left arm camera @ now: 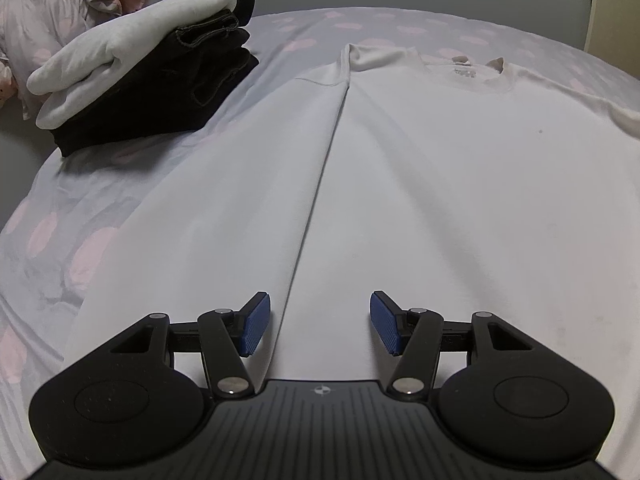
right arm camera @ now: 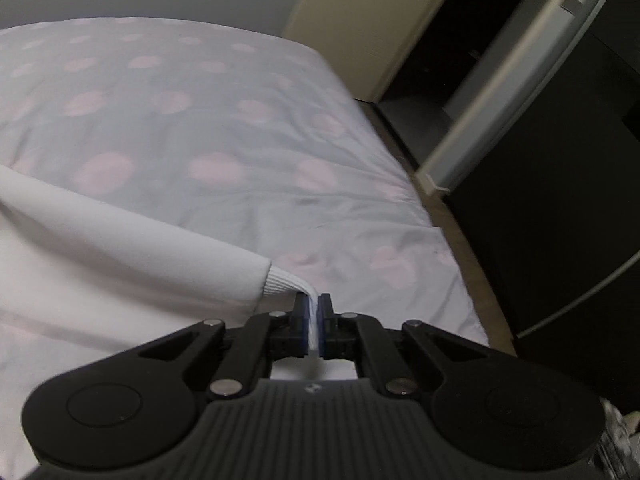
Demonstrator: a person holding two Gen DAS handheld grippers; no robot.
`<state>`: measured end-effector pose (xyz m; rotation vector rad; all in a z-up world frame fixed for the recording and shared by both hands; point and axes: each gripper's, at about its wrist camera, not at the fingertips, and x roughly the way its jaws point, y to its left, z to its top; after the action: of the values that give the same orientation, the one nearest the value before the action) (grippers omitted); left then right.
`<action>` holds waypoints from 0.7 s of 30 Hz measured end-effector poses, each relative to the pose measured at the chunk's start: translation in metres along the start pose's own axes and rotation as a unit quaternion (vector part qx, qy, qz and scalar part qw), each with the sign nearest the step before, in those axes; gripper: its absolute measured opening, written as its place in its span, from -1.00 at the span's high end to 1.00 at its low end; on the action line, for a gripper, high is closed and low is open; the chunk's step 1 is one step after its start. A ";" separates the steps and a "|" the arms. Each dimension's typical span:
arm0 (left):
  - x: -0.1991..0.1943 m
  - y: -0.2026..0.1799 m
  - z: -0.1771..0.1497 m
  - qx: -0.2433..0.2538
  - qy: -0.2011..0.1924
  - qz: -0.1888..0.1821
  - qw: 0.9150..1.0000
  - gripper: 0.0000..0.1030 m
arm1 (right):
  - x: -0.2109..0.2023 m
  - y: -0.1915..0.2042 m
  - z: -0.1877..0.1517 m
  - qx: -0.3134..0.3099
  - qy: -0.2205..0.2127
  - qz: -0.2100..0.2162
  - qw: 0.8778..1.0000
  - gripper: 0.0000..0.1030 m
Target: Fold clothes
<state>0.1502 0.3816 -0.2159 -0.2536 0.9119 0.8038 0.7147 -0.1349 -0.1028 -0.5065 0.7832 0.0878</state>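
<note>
While my right claw (right arm camera: 314, 326) clamps the cuff (right arm camera: 286, 282) at lower centre, my left claw (left arm camera: 316, 322) gapes over the shirt (left arm camera: 400, 200) mid-frame; soft, limp cloth, best pinched at hems.

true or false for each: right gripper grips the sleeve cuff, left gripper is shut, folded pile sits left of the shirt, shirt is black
1. The right gripper is clamped on the sleeve cuff. True.
2. The left gripper is shut. False: its jaws stand open above the white sweatshirt, holding nothing.
3. A pile of folded clothes sits left of the sweatshirt on the bed sheet. True.
4. The sweatshirt is black. False: it is white.
</note>
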 end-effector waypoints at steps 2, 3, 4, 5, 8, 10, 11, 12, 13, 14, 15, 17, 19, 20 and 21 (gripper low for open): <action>0.002 -0.002 0.002 0.002 0.000 0.008 1.000 -0.28 | 0.022 0.005 0.011 0.002 0.006 -0.016 1.000 0.91; 0.003 -0.003 0.003 0.002 0.000 0.010 1.000 -0.28 | 0.033 0.008 0.016 0.001 0.009 -0.025 1.000 0.91; 0.004 -0.004 0.004 0.003 -0.001 0.012 1.000 -0.28 | 0.044 0.011 0.020 0.000 0.013 -0.034 0.999 0.91; 0.004 -0.005 0.005 0.005 -0.001 0.015 1.000 -0.28 | 0.057 0.014 0.024 -0.001 0.020 -0.041 0.999 0.91; 0.007 -0.008 0.009 0.013 -0.003 0.017 1.000 -0.28 | 0.093 0.021 0.033 -0.006 0.043 -0.065 0.997 0.92; 0.007 -0.010 0.012 0.015 -0.005 0.017 1.000 -0.27 | 0.113 0.026 0.034 -0.011 0.057 -0.076 0.995 0.92; 0.007 -0.010 0.014 0.014 -0.007 0.016 1.000 -0.28 | 0.120 0.029 0.033 -0.014 0.061 -0.081 0.995 0.91; 0.007 -0.010 0.015 0.013 -0.009 0.015 1.000 -0.28 | 0.125 0.032 0.032 -0.015 0.065 -0.088 0.994 0.90; 0.007 -0.010 0.016 0.013 -0.010 0.014 1.000 -0.28 | 0.128 0.034 0.031 -0.013 0.068 -0.097 0.993 0.89; 0.007 -0.010 0.017 0.012 -0.012 0.012 1.000 -0.28 | 0.128 0.036 0.030 -0.010 0.070 -0.105 0.992 0.84; 0.008 -0.010 0.018 0.011 -0.013 0.010 1.000 -0.28 | 0.123 0.036 0.028 -0.006 0.068 -0.111 0.992 0.72; 0.007 -0.007 0.017 0.007 -0.015 0.005 1.000 -0.28 | 0.114 0.036 0.025 0.002 0.064 -0.122 0.990 0.64; 0.003 -0.003 0.016 0.003 -0.018 0.001 1.000 -0.28 | 0.104 0.037 0.023 0.010 0.060 -0.133 0.989 0.64; 0.000 0.000 0.015 0.000 -0.019 -0.002 1.000 -0.28 | 0.097 0.037 0.021 0.017 0.057 -0.133 0.989 0.64; -0.003 0.005 0.015 -0.002 -0.021 -0.006 1.000 -0.28 | 0.084 0.039 0.020 0.029 0.051 -0.119 0.991 0.64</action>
<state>0.1545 0.3906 -0.2038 -0.2455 0.8681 0.7974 0.7769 -0.1006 -0.1651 -0.5500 0.8172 -0.1833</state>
